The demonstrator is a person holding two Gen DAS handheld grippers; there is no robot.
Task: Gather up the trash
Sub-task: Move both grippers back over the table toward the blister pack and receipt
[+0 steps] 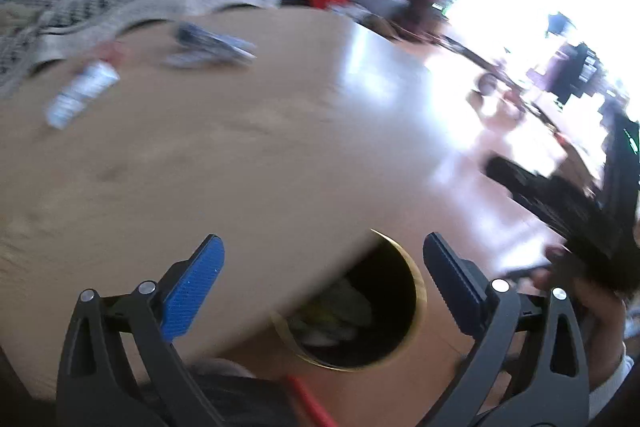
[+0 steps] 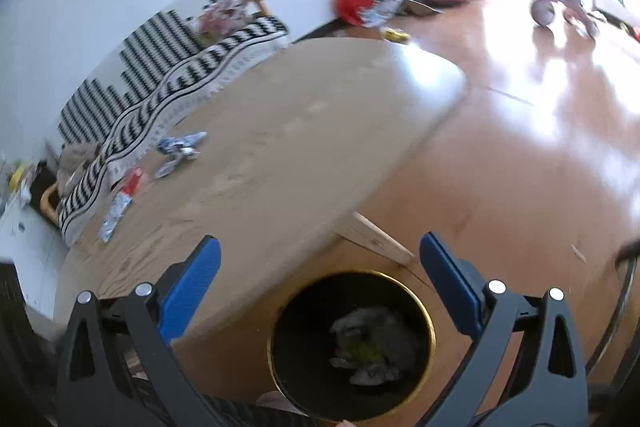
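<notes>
A black bin with a gold rim stands on the floor beside the round wooden table, with crumpled trash inside it. My right gripper hangs open above the bin, nothing between its blue pads. In the left wrist view the table edge half covers the bin. My left gripper is open and empty over that edge. At the table's far side lie a blue-and-white wrapper and a silver wrapper with a red end.
A black-and-white zigzag bench cover runs behind the table along the white wall. A wooden table leg stands close to the bin. On the shiny wooden floor beyond are a red object and a small tricycle. A hand shows at right.
</notes>
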